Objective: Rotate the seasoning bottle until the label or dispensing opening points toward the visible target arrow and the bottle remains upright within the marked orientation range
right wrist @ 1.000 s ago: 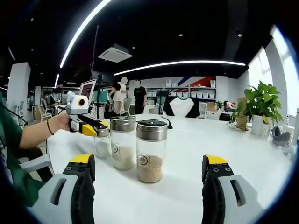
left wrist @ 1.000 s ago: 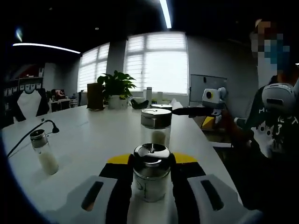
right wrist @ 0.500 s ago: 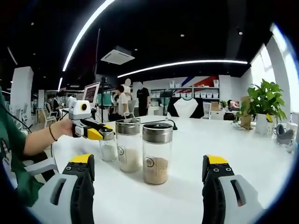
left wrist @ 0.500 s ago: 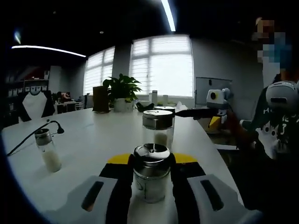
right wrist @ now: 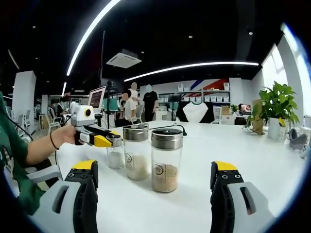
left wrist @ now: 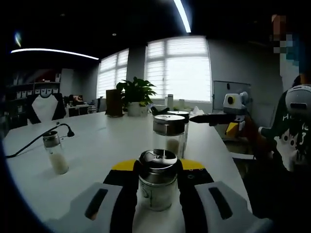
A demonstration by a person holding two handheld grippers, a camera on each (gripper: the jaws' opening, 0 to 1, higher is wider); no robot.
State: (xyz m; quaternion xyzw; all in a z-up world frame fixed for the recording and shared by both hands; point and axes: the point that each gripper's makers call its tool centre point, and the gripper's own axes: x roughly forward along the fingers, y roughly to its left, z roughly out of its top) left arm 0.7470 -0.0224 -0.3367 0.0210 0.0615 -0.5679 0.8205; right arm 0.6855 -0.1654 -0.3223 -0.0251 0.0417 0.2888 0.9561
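Left gripper (left wrist: 156, 187) has its jaws closed on the small seasoning bottle (left wrist: 156, 182), pads at 3 and 9 o'clock on the glass body just below the metal cap (left wrist: 158, 160). Bottle stands upright on the white table (left wrist: 97, 141), white powder in the bottom. Right gripper (right wrist: 153, 194) is wide open, holding nothing, facing 2 taller jars (right wrist: 166, 153) with the left gripper at 9 o'clock of them.

No target arrow visible in either view, so I can't tell how much turn remains.

Handling guess: glass is stiff, smooth, likely slippery, light with so little fill. Keep the grip on the body, not the cap, which could spin loose. Twist about the vertical axis, base flat, to avoid tipping. Another small bottle (left wrist: 56, 153) sits at 9 o'clock, well apart.
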